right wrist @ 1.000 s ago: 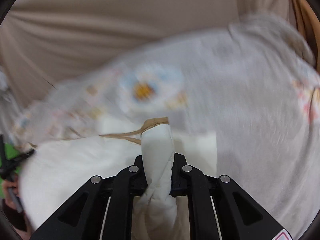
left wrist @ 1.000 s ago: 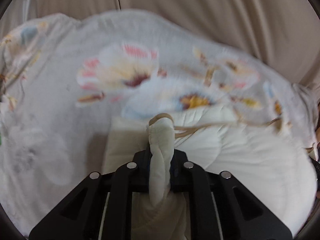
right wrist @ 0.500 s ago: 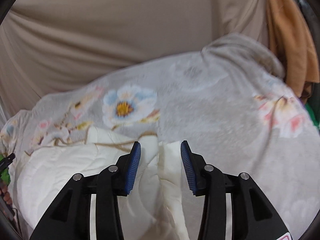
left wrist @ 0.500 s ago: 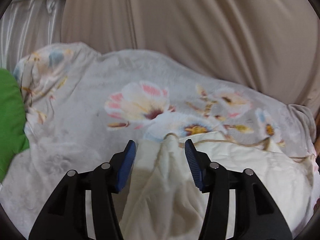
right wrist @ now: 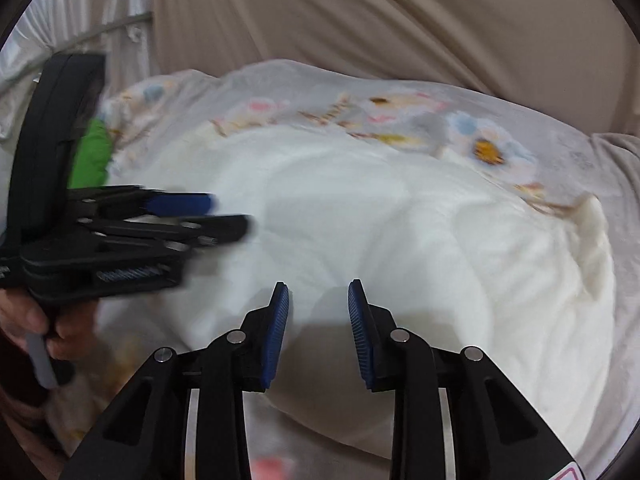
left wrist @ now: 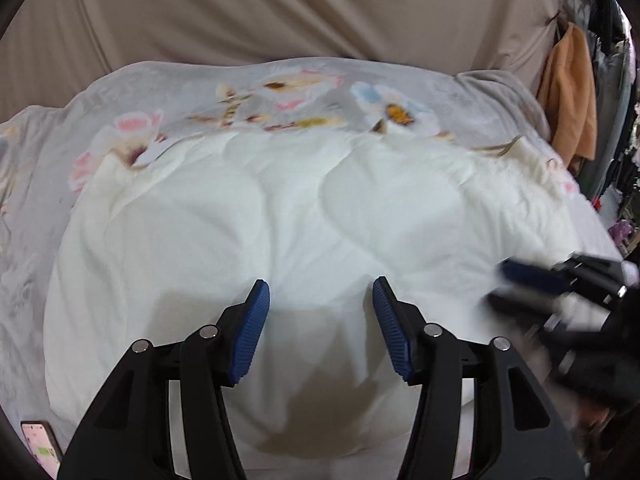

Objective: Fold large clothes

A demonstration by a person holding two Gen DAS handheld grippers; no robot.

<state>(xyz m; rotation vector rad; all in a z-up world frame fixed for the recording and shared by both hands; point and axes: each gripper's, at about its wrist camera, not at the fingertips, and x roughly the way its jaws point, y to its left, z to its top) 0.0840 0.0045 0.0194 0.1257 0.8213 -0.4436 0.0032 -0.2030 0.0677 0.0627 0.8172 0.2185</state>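
Note:
A large white quilted cloth lies folded over on a grey floral bedspread; it also shows in the right wrist view. My left gripper is open and empty, held above the cloth's near part. My right gripper is open and empty, also above the near part. The right gripper appears blurred at the right edge of the left wrist view. The left gripper appears blurred at the left of the right wrist view. A cloth corner with tan trim sticks up at the right.
A beige curtain hangs behind the bed. An orange garment hangs at the far right. A green cushion lies at the bed's left end. A phone lies at the near left edge.
Both grippers were shut on the white cloth's edge a second ago, then opened and let it go. Both have drawn back toward the near side, and the cloth now lies flat.

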